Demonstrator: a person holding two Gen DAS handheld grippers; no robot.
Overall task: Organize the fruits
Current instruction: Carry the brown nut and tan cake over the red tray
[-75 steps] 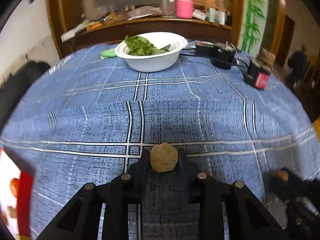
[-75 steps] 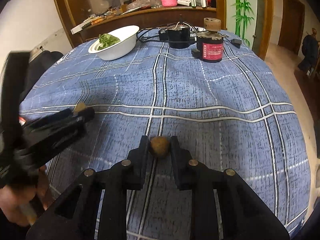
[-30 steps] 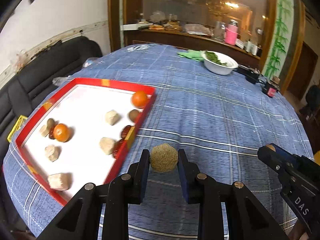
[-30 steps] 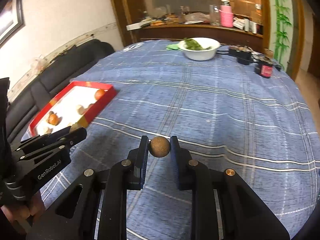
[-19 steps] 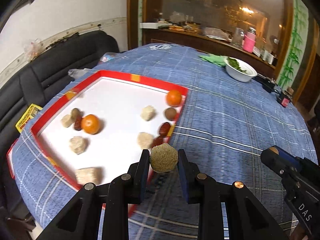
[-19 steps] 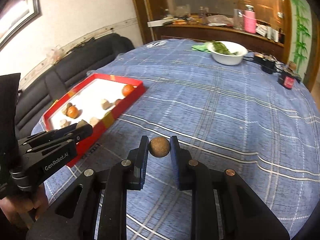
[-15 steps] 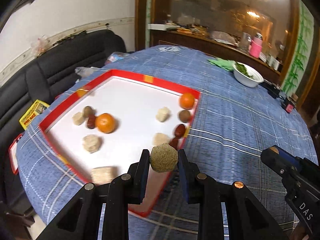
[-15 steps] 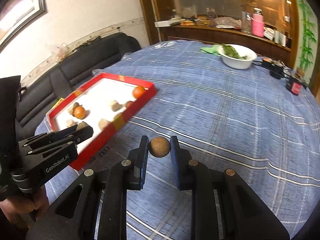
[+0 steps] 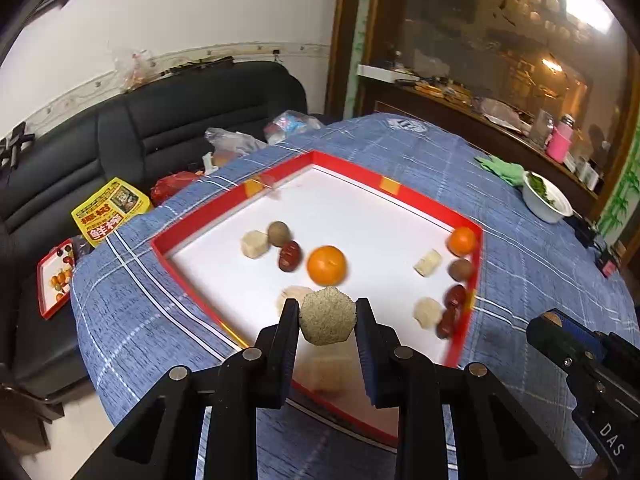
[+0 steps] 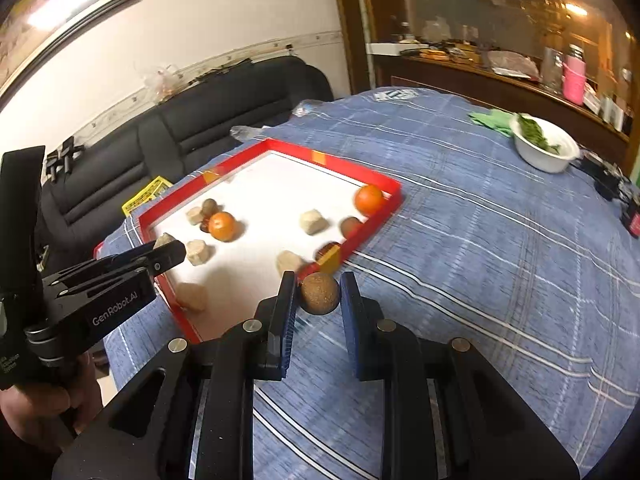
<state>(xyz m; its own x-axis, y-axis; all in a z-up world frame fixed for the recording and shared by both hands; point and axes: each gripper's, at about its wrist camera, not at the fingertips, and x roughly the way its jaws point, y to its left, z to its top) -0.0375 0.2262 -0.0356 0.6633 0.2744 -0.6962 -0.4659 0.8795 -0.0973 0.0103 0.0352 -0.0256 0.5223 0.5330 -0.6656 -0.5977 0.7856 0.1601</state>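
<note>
- the left gripper [image 9: 327, 320] has its jaws closed on a grainy tan lump [image 9: 327, 315], held above the near part of the red tray [image 9: 400, 190], low in the frame's centre.
- the right gripper [image 10: 319, 293] has its jaws pinched on a brown ball [image 10: 319, 293], held over the blue cloth of the desk [image 10: 480, 260], just outside the tray's near corner [image 10: 332, 258].
- the tray lies up and to the left of the right jaws, so the left looks nearer a drop spot.
- oranges [image 9: 326, 265], dates and pale chunks sit scattered on the tray floor; i'd guess the open white patch ahead suits the lump.
</note>
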